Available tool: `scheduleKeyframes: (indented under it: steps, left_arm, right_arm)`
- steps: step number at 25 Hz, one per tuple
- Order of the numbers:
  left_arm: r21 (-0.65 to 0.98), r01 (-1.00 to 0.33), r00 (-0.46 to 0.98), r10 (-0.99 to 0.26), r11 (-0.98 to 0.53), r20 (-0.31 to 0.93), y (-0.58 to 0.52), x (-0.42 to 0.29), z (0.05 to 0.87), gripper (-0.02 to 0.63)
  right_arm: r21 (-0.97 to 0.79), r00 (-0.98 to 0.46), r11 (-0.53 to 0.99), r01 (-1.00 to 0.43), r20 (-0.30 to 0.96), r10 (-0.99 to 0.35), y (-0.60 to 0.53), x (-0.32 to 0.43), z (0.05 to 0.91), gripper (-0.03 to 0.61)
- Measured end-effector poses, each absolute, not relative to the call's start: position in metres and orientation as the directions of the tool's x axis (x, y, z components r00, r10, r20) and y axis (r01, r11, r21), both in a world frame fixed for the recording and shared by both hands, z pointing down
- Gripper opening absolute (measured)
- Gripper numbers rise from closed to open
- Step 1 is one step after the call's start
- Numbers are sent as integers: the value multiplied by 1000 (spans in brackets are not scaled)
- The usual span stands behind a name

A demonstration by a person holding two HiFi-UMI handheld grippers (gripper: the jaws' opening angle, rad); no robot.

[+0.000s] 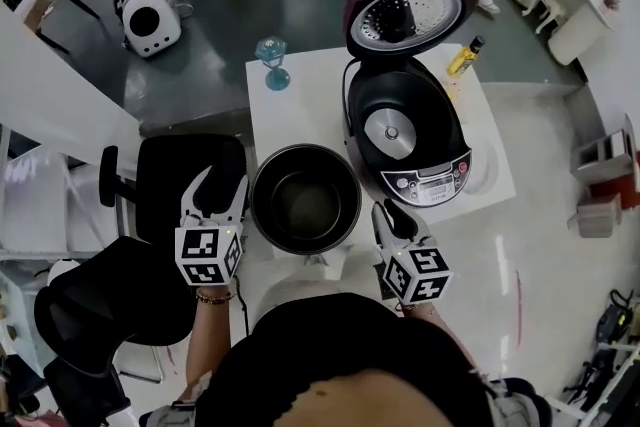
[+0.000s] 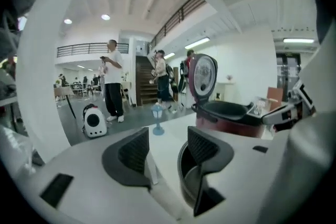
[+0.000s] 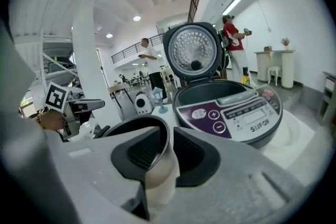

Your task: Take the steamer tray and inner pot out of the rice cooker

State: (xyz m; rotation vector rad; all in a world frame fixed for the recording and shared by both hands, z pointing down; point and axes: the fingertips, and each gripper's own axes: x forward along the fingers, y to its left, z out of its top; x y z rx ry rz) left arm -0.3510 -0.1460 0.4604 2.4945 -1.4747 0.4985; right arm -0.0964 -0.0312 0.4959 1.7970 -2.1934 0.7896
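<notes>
Flanking the black inner pot (image 1: pixel 305 205), 6 o'clock of the purple rice cooker (image 1: pixel 405 130) on the white desk (image 1: pixel 300 115): left hand-held gripper (image 1: pixel 215 187) released at 9 o'clock, right hand-held gripper (image 1: pixel 390 213) slack astride its rim.

On the square white table (image 1: pixel 300 105), the open-lidded maroon rice cooker (image 1: pixel 415 140) stands at the right. The round dark metal inner pot (image 1: pixel 305 205) sits before it, at the near edge. A blue glass goblet (image 1: pixel 273 62) stands far left and a yellow bottle (image 1: pixel 464 57) behind the cooker. The left gripper (image 1: pixel 220 187) is just left of the pot. The right gripper (image 1: pixel 392 215) straddles its right rim, seemingly without touching.
</notes>
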Motion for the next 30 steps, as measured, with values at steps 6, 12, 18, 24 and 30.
scheduleKeyframes:
  steps: [6, 12, 18, 24, 30]
  left_arm:
    - [111, -917, 396, -903, -382, 167, -100, -358, 410, 124]
    - [113, -916, 396, -911, -384, 114, -63, -345, 403, 4]
    - [73, -909, 415, -905, -410, 92, -41, -317, 399, 3]
    - [49, -907, 422, -903, -419, 81, -33, -288, 392, 3]
    - [39, -911, 411, -907, -410, 94, -31, -276, 395, 3]
  right_arm:
    - [-187, -231, 190, -964, 228, -946, -13, -76, 435, 69]
    - [-171, -175, 153, -973, 124, -977, 2, -48, 419, 67]
    - [-157, -165, 147, -977, 108, -980, 10, -28, 416, 66]
    - [-157, -201, 180, -971, 132, -971, 11, -20, 418, 29]
    - [-157, -213, 192, -969, 135, -968, 8, -10, 418, 25]
